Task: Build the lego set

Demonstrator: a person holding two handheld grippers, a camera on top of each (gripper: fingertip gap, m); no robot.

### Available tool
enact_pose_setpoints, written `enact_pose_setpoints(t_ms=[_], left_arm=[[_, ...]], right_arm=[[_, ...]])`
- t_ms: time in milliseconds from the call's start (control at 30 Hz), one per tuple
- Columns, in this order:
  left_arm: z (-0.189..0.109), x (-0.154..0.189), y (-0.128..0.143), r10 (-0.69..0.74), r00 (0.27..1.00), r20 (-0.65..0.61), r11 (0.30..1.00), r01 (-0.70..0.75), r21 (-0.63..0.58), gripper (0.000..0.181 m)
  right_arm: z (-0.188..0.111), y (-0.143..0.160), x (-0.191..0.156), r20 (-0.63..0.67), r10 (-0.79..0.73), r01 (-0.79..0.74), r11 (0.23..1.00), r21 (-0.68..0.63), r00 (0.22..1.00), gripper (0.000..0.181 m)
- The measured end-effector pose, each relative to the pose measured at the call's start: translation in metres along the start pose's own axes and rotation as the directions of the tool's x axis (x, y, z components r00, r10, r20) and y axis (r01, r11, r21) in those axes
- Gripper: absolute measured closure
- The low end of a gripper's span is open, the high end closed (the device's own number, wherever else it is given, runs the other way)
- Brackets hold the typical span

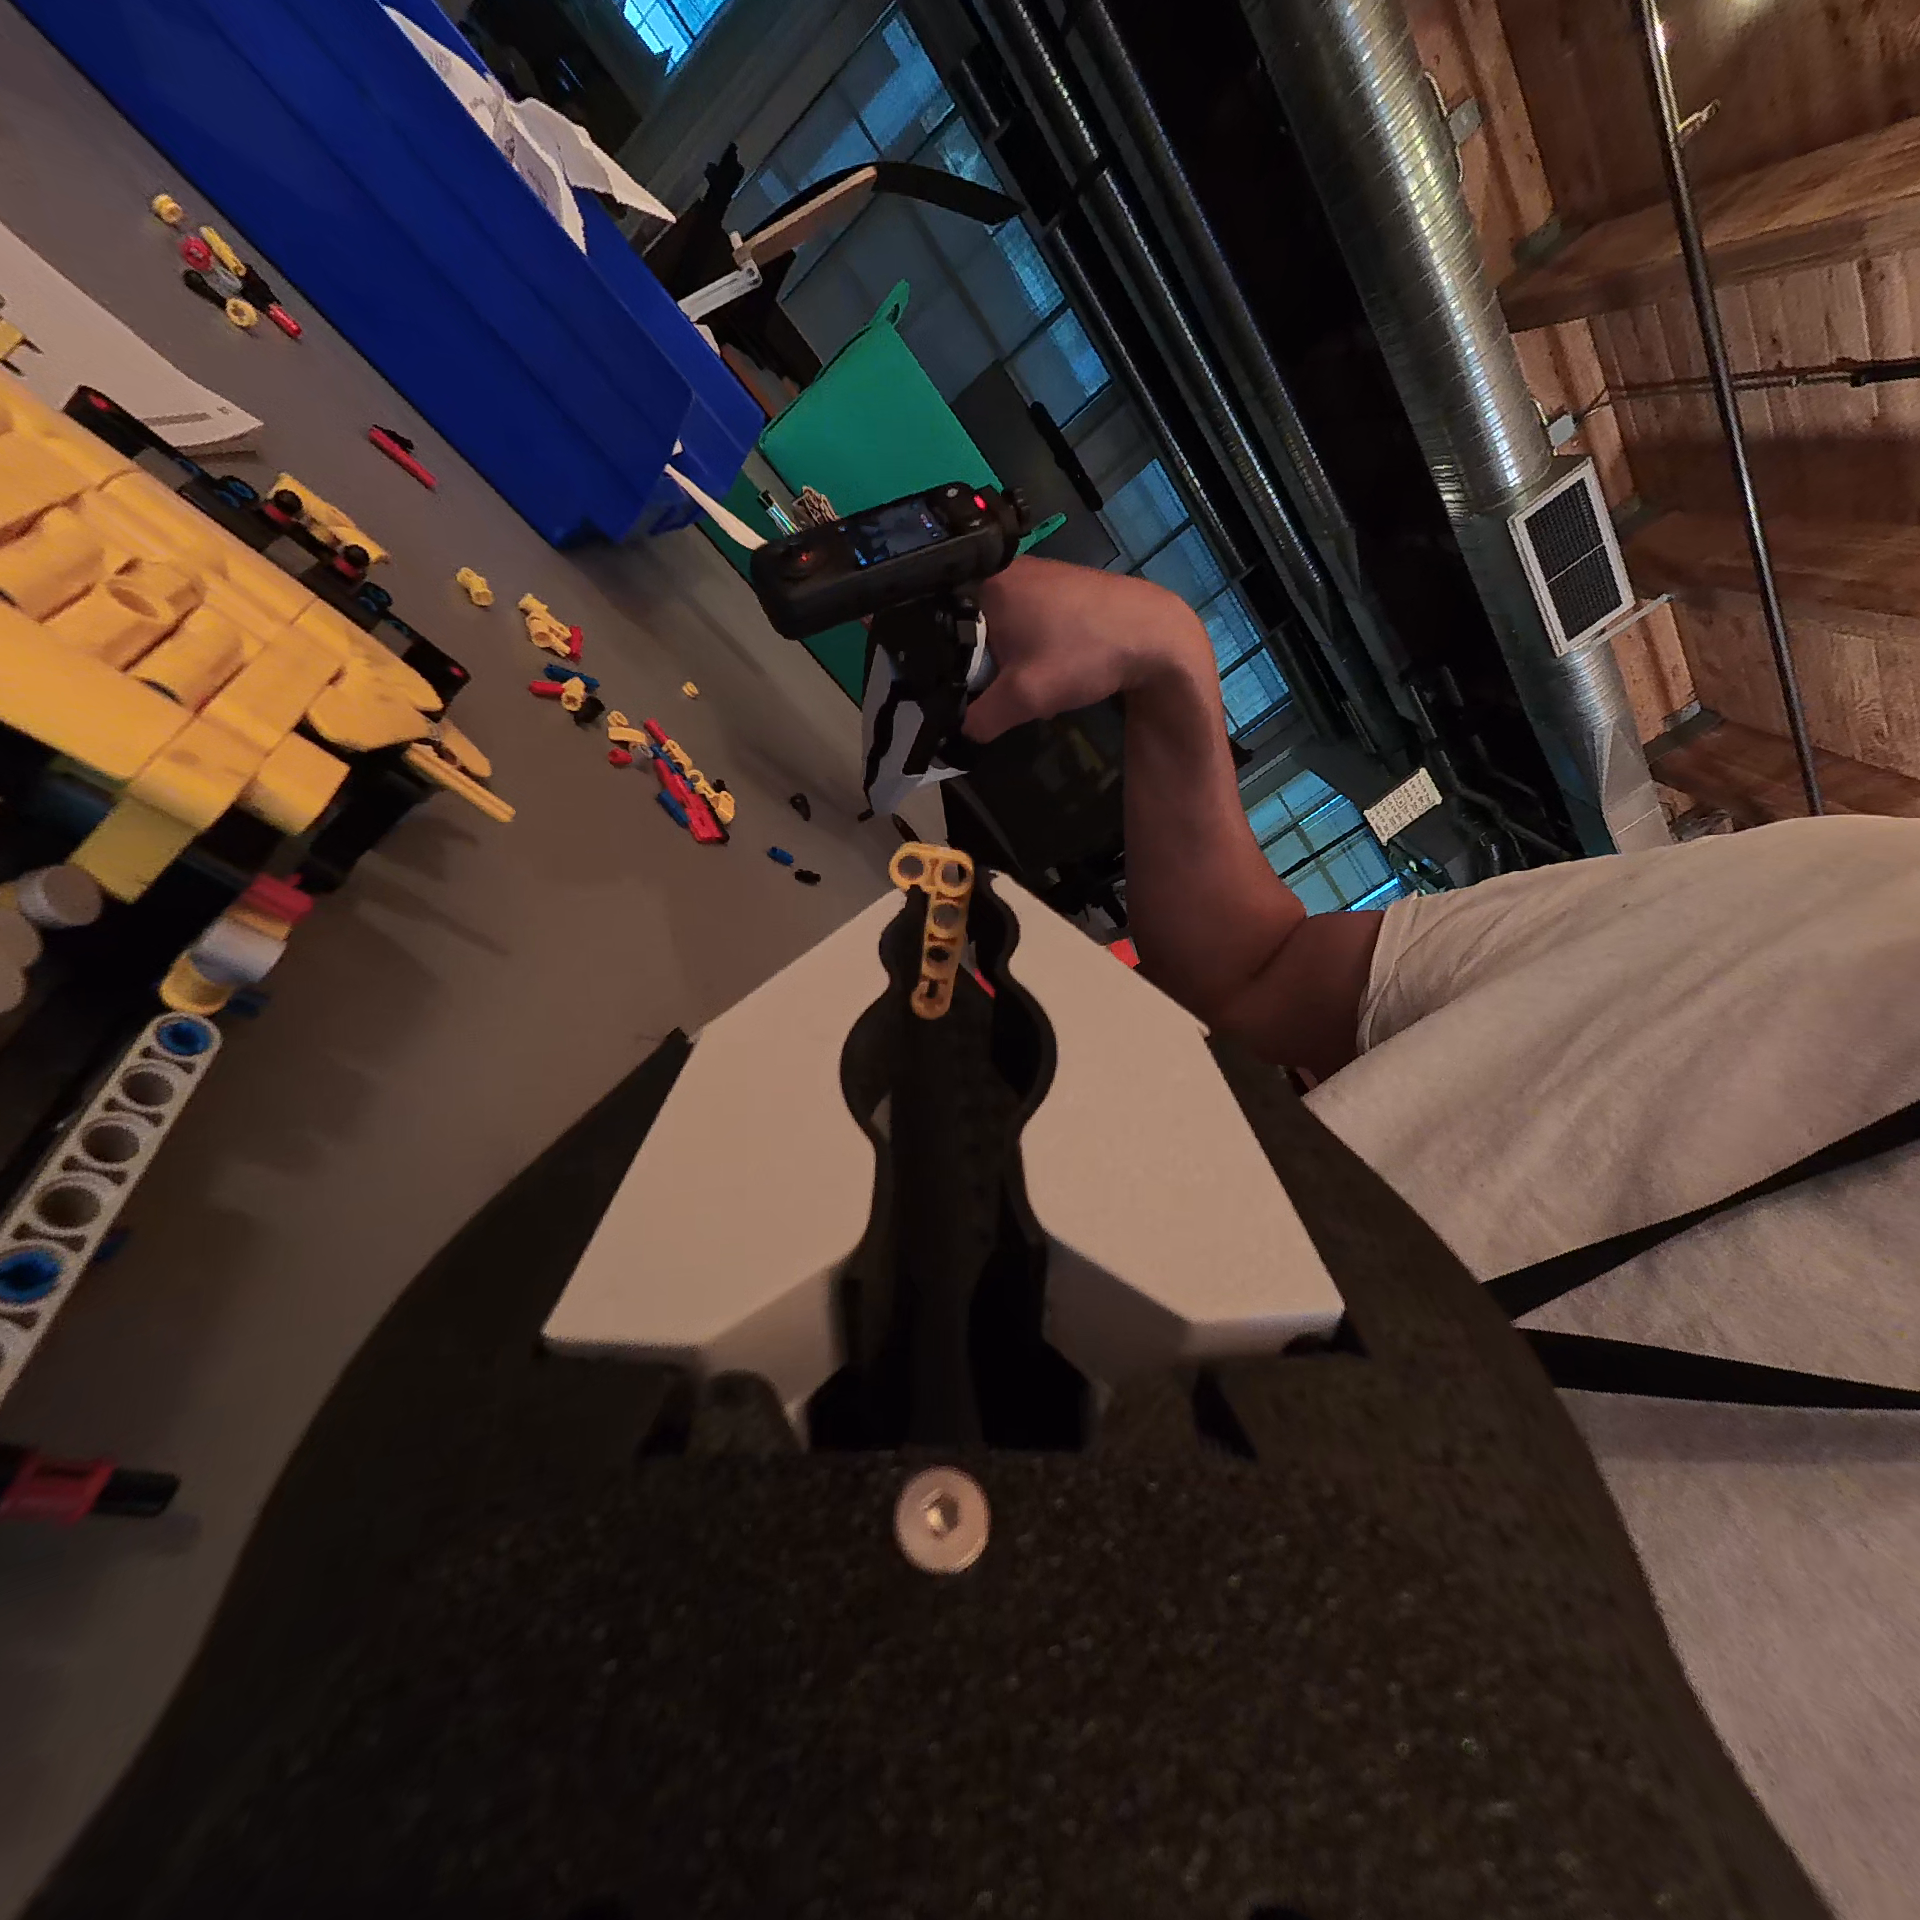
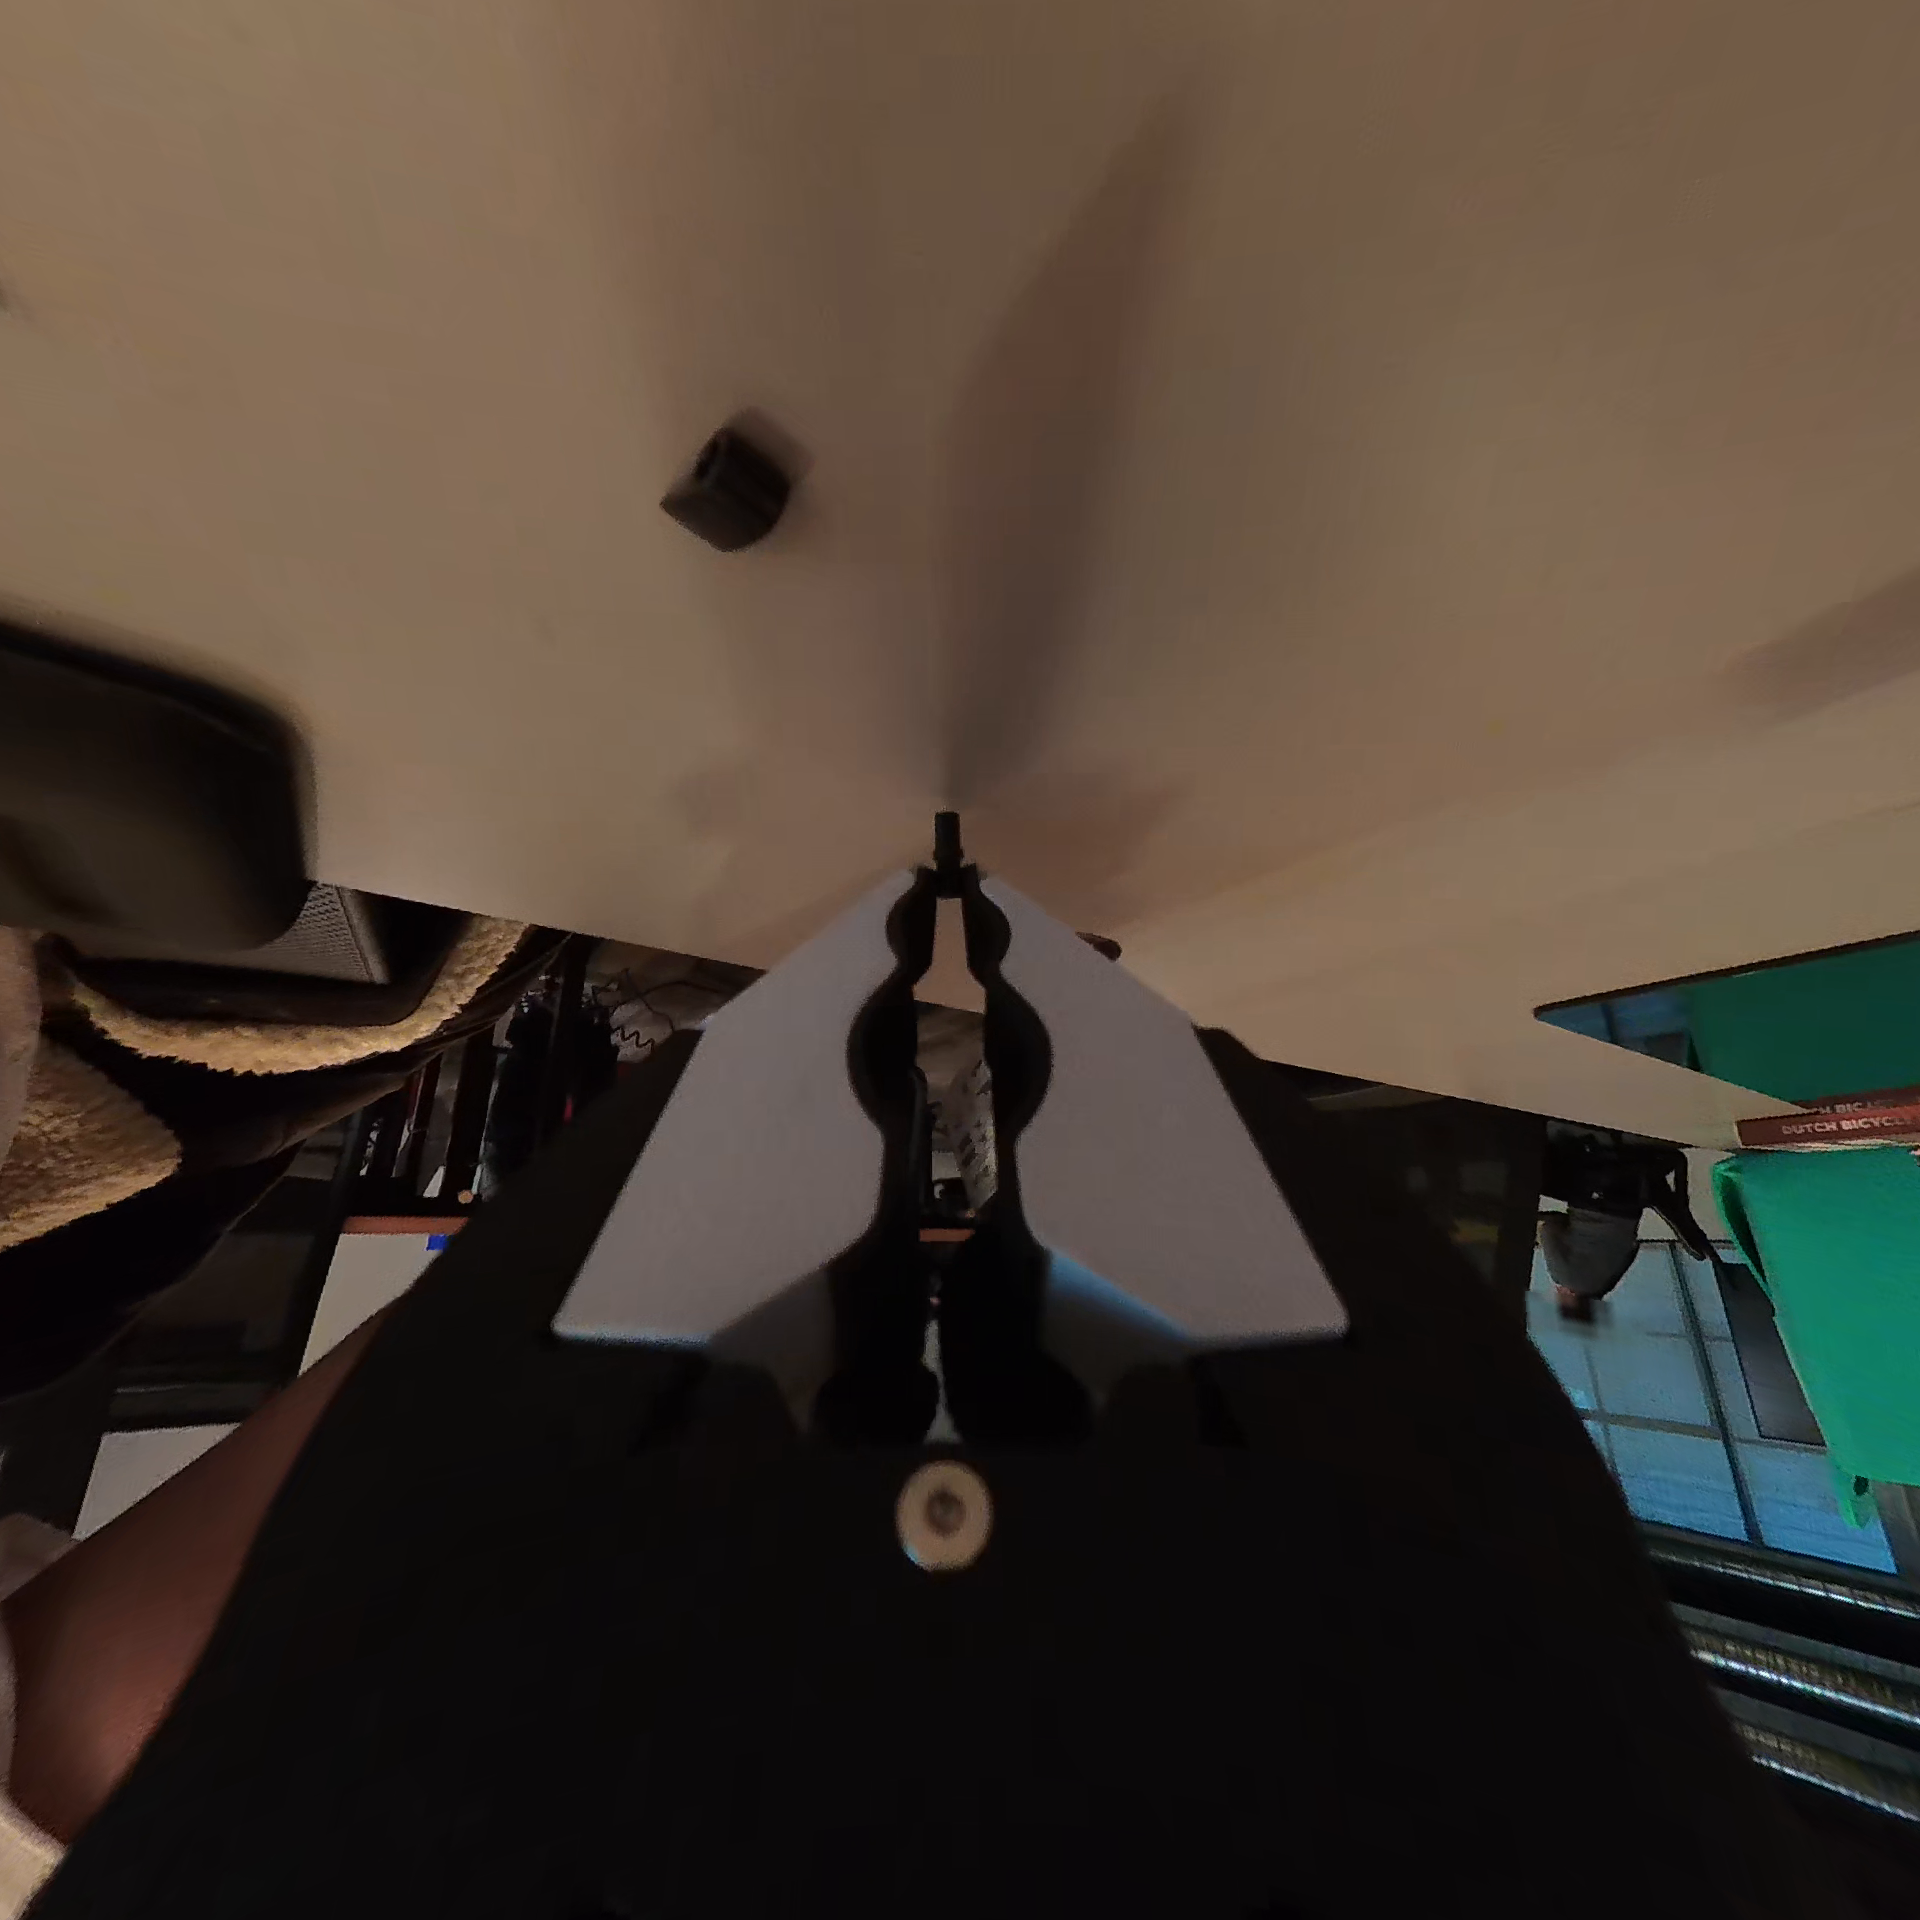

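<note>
Holding a yellow T-shaped beam (image 1: 938,925) at centre frame, left hand-held gripper (image 1: 940,935) has its jaws closed tight on the stem; the crossbar with its holes sticks out past the tips.

Right hand-held gripper (image 2: 948,883) is nearly closed, pinching a small black pin (image 2: 947,837) at the tips, pin end right at the bench (image 2: 1247,416) surface. In the left wrist view the same gripper (image 1: 899,727) shows at centre, held by a person's hand (image 1: 1070,644), with a small screen on top; its content is too small to read.

Writing: printed sheets in the blue bin (image 1: 416,208) at upper left and a white sheet (image 1: 114,353) at left edge carry print, not legible. A brown printed strip (image 2: 1829,1117) sits at right edge of the right wrist view, beside green fabric (image 2: 1829,1320).

Around: big yellow-and-black lego model (image 1: 177,665) at left, grey holed beam (image 1: 94,1164) below it with blue pins. Loose yellow, red and blue parts (image 1: 665,758) are scattered across the bench centre-left. A black block (image 2: 732,494) lies on the bench, upper centre, blurred. Person's white shirt (image 1: 1662,1143) fills lower right.
</note>
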State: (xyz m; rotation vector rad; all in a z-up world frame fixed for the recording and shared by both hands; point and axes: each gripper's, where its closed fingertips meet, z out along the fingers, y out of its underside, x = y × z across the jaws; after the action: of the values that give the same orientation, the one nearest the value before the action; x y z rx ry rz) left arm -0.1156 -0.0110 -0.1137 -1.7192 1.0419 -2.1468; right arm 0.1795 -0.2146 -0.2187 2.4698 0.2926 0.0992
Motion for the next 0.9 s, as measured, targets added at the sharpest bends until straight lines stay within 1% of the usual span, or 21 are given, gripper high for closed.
enact_pose_setpoints(t_ms=[100,267,567,833,900], left_arm=[[0.0,0.0,0.0,0.0,1.0,-0.001,1.0,0.0,-0.002,0.173],[0.0,0.0,0.001,0.003,1.0,0.0,1.0,-0.003,-0.003,0.173],[0.001,0.0,0.001,0.007,1.0,0.001,1.0,-0.007,-0.006,0.173],[0.001,0.0,0.001,0.007,1.0,0.001,1.0,-0.007,-0.007,0.173],[0.001,0.0,0.001,0.007,1.0,0.001,1.0,-0.007,-0.007,0.173]], right_arm=[[0.002,0.005,-0.003,0.025,0.012,-0.011,0.999,-0.039,1.0,0.177],[0.006,0.01,0.005,-0.002,0.036,-0.036,0.995,-0.091,0.999,0.177],[0.009,0.001,0.007,-0.012,0.019,-0.02,0.997,-0.078,1.0,0.173],[0.009,0.001,0.007,-0.014,0.019,-0.02,0.998,-0.067,1.0,0.167],[0.006,0.002,0.009,-0.023,0.006,-0.007,0.999,-0.04,1.0,0.164]])
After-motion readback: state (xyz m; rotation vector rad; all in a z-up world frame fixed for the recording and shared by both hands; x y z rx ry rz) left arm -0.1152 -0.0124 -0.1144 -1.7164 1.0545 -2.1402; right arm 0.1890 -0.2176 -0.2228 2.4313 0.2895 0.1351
